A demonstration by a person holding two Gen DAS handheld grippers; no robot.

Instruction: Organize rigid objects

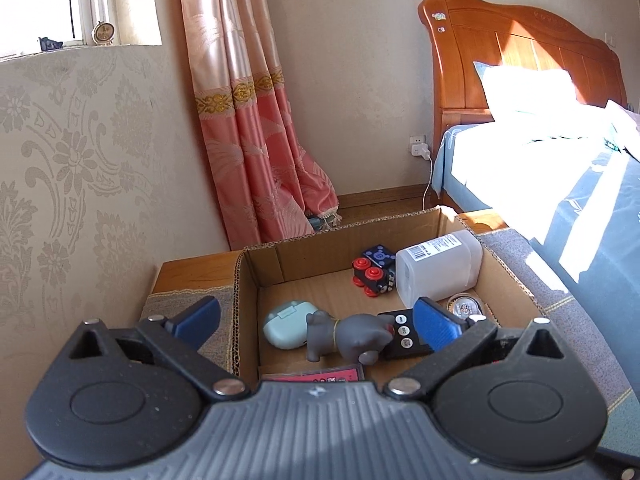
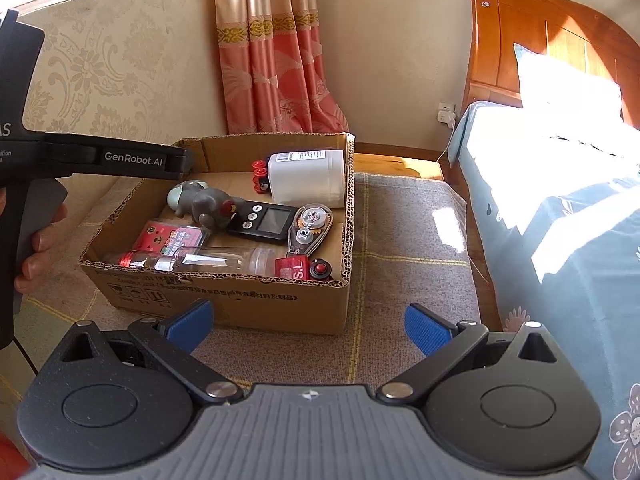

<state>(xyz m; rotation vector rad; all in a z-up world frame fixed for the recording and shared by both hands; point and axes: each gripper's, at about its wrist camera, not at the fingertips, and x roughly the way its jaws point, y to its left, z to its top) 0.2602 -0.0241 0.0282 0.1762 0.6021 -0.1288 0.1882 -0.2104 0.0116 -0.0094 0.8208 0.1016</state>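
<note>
An open cardboard box holds a grey toy dog, a mint earbud case, a black timer, a white plastic bottle, a dark cube with red buttons, a correction tape, a red card pack, a clear jar and a red tape measure. My left gripper hangs open over the box's near left, with the dog lying free below its blue pads. My right gripper is open and empty before the box's front wall.
The box rests on a woven mat over a wooden stand. A bed with a wooden headboard runs along the right. A papered wall and a pink curtain stand left and behind. A hand grips the left tool.
</note>
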